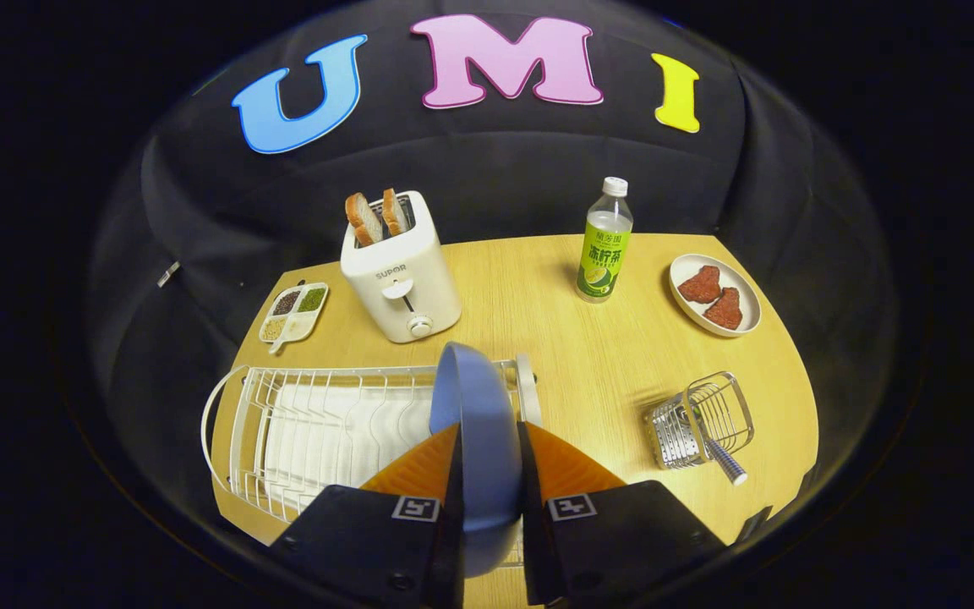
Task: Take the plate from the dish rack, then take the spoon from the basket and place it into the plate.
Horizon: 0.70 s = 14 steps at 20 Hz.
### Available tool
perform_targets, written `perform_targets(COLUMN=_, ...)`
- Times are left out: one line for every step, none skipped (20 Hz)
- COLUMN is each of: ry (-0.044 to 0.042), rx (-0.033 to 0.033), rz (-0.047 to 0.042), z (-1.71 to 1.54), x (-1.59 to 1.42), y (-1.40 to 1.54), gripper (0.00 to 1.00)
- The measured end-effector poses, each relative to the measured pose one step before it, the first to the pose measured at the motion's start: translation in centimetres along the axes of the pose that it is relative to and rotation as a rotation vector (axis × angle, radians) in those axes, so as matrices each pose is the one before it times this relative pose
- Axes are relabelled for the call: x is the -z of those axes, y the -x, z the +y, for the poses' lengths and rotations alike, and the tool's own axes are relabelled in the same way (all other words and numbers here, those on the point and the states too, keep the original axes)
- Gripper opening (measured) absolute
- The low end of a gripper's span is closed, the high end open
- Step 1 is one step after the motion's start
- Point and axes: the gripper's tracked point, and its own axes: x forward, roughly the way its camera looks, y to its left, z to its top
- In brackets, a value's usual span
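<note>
A light wooden table is standing in a dark booth. Black cloth is hanging behind it and curving around both sides. Soft light is shining on the tabletop, and things are casting small shadows there.

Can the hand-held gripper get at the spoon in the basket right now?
Probably not yet. The hand-held gripper is shut on the blue plate, so its fingers are taken. The path across the table to the spoon in the basket looks open.
</note>
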Motion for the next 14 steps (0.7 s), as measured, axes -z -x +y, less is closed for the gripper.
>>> perform_targets(ry=0.00635, rx=0.01336, rz=-0.00708, z=0.241, x=0.103, y=0.094, gripper=0.3)
perform_targets(ry=0.01042, rx=0.01883, rz=-0.00885, z=0.166, x=-0.091, y=0.12, gripper=0.3)
perform_targets(ry=0.02576, rx=0.02955, rz=-0.01667, z=0.027, x=-0.042, y=0.251, gripper=0.3)
perform_targets(ry=0.04672, rx=0.0525, rz=-0.03515, z=-0.284, x=-0.482, y=0.245, gripper=0.3)
perform_targets(ry=0.05496, rx=0.04299, rz=-0.03911, z=-0.013, x=-0.438, y=0.281, gripper=0.27)
perform_targets(ry=0.03975, rx=0.02695, rz=-0.02541, z=0.302, x=-0.413, y=0.206, gripper=0.26)
perform_targets(ry=0.02107, rx=0.01894, rz=-0.01032, z=0.7, x=-0.191, y=0.248, gripper=0.26)
perform_targets(ry=0.00846, rx=0.01235, rz=-0.00892, z=0.385, x=-0.442, y=0.251, gripper=0.26)
perform_targets(ry=0.00843, rx=0.0139, rz=-0.00646, z=0.162, x=-0.388, y=0.042, gripper=0.26)
perform_targets(ry=0.00857, rx=0.01194, rz=-0.0113, z=-0.046, x=-0.49, y=0.0, gripper=0.26)
perform_targets(ry=0.00782, rx=0.0137, rz=-0.0129, z=-0.242, x=-0.462, y=0.09, gripper=0.26)
perform_targets(ry=0.00557, rx=0.01336, rz=-0.00777, z=-0.357, x=-0.236, y=0.039, gripper=0.26)
perform_targets(ry=-0.0016, rx=0.01441, rz=0.0004, z=-0.329, x=0.118, y=0.153, gripper=0.26)
perform_targets(ry=-0.00245, rx=0.00687, rz=0.0039, z=-0.137, x=0.246, y=0.123, gripper=0.26)
